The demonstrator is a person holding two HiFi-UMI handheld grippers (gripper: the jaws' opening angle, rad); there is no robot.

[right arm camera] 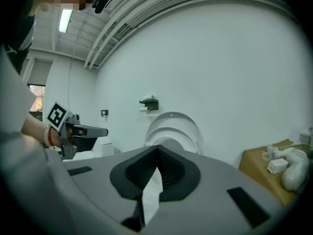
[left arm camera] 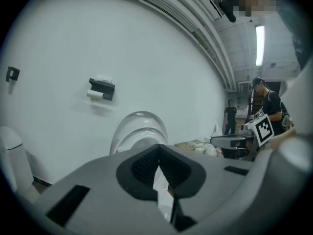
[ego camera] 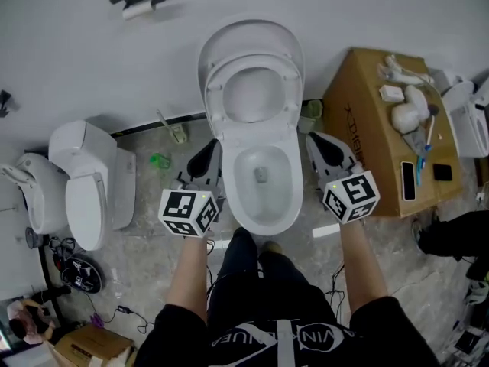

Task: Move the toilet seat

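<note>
- Right gripper [right arm camera: 157,152]: jaws together, nothing between them.
- Seat [right arm camera: 169,132] and lid [right arm camera: 172,118] stand raised against the white wall, straight beyond the jaws.
- Paper holder [right arm camera: 149,103] on the wall above the lid.
- Left gripper [right arm camera: 94,130] at the left, held level.
- Cardboard box [right arm camera: 261,168] at the right, white parts on top.

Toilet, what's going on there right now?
A person stands over the toilet with a gripper in each hand. The left gripper is beside the bowl's left side and the right gripper beside its right. Both are shut and empty. The seat and lid are raised.
</note>
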